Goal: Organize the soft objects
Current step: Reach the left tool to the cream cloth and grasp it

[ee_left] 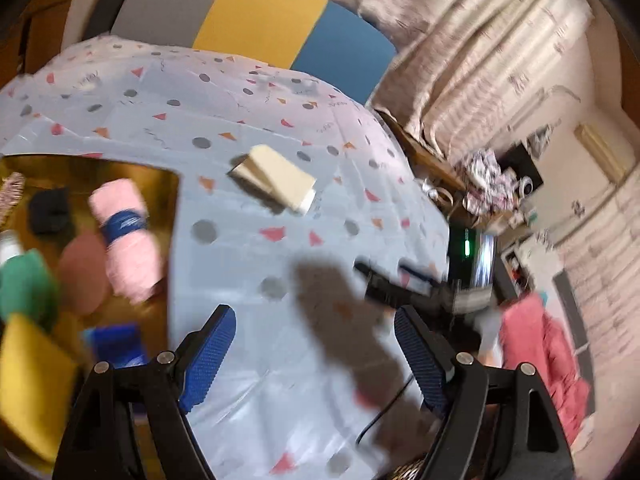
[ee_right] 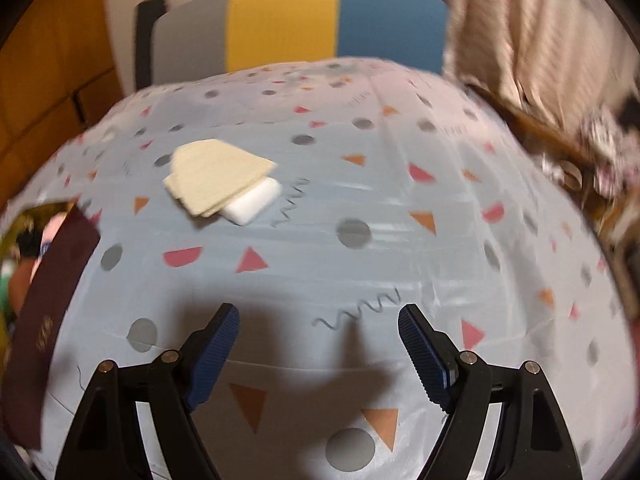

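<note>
A pale blue tablecloth point(ee_right: 360, 264) printed with grey dots and pink and orange triangles covered the table and filled most of both views. Behind its far edge stood a chair back point(ee_right: 296, 24) in grey, yellow and blue panels, with beige curtains point(ee_left: 480, 40) hanging to the right. At the left of the table sat a box with a gold lining point(ee_left: 132, 176), its dark red lid point(ee_right: 52, 304) standing up at the near side. Inside it lay a rolled pink towel point(ee_left: 124, 236) with a blue band, a black cloth point(ee_left: 50, 210), a green piece point(ee_left: 24, 284), a yellow piece point(ee_left: 32, 380) and a blue one point(ee_left: 114, 344), all blurred. Out on the cloth, well apart from the box, lay a stack of cream sponge cloths point(ee_right: 218, 176) resting partly on a white sponge point(ee_right: 254, 200). The left gripper point(ee_left: 316, 332) hovered over the cloth beside the box, its blue-padded jaws spread wide with nothing between them. The right gripper point(ee_right: 320, 330) likewise stood spread and empty, nearer than the cream stack and clear of it.
</note>
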A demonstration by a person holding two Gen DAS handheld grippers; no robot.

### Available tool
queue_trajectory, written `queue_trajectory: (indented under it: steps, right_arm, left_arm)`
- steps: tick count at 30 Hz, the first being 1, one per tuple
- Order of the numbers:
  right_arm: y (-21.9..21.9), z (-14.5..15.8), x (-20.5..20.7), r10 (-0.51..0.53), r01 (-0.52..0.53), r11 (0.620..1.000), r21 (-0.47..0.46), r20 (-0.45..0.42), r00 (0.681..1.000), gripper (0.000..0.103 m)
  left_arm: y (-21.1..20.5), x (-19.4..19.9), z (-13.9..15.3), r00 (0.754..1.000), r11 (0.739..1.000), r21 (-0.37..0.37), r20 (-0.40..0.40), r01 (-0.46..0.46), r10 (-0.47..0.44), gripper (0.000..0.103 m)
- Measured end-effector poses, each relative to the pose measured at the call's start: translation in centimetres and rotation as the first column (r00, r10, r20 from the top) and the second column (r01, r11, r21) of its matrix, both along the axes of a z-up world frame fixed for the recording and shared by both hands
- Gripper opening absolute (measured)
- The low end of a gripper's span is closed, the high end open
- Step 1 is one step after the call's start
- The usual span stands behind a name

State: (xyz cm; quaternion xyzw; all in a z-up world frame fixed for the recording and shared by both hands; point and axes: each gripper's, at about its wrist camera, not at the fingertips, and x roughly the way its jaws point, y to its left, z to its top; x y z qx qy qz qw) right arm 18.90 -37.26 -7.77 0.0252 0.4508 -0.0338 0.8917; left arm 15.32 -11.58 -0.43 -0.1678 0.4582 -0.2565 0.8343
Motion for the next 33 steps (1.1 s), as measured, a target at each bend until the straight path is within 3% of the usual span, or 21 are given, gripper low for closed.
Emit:
queue_trajectory:
  steps: [2, 9, 14, 17, 27, 30, 31, 32, 33]
  right_arm:
    - [-1.0, 0.0, 0.2, -0.047, 0.049, 0.997, 0.054, -0.037, 0.998, 0.083]
    - [-3.7, 1.9, -0.6, -0.139, 0.136, 0.973, 0.186, 0.002, 0.99, 0.092]
    - [-6.2, 0.4, 0.0, -0.173, 0.203, 0.897, 0.393, -0.113, 0.979, 0.092]
    - [-6.7, 0.3, 0.0, -0.175, 0.212, 0.871, 0.444, -0.125, 0.977, 0.092]
    - [-5.9, -0.1, 0.4, -0.127, 0.181, 0.863, 0.472, -0.143, 0.981, 0.092]
    - [-5.8, -0.2, 0.5, -0.132, 0.183, 0.867, 0.463, -0.141, 0.981, 0.092]
    - [-5.8, -0.2, 0.5, -0.132, 0.183, 0.868, 0.462, -0.141, 0.981, 0.092]
    - [-5.8, -0.2, 0.5, -0.132, 0.184, 0.867, 0.462, -0.142, 0.981, 0.092]
    - [-5.8, -0.3, 0.5, -0.132, 0.186, 0.866, 0.465, -0.146, 0.98, 0.092]
  left_arm:
    - [-1.7, 2.1, -0.3, 0.999, 1.0, 0.002, -0.013, -0.029, 0.029, 0.083]
    - [-5.8, 9.7, -3.9, 0.98, 0.993, 0.012, -0.164, -0.115, 0.116, 0.085]
    - [-5.9, 14.0, -7.3, 0.943, 0.975, 0.025, -0.251, -0.221, 0.22, 0.085]
    - [-6.2, 15.8, -8.6, 0.937, 0.972, 0.019, -0.266, -0.232, 0.229, 0.085]
    - [-6.4, 18.8, -11.4, 0.903, 0.928, -0.186, -0.355, -0.322, 0.242, 0.085]
    - [-6.0, 19.2, -11.9, 0.884, 0.894, -0.249, -0.389, -0.373, 0.261, 0.08]
    - [-5.8, 19.2, -12.0, 0.874, 0.884, -0.253, -0.4, -0.394, 0.275, 0.072]
    - [-5.8, 19.3, -12.0, 0.872, 0.886, -0.241, -0.402, -0.396, 0.281, 0.067]
    - [-6.1, 19.6, -11.9, 0.875, 0.897, -0.22, -0.398, -0.383, 0.276, 0.056]
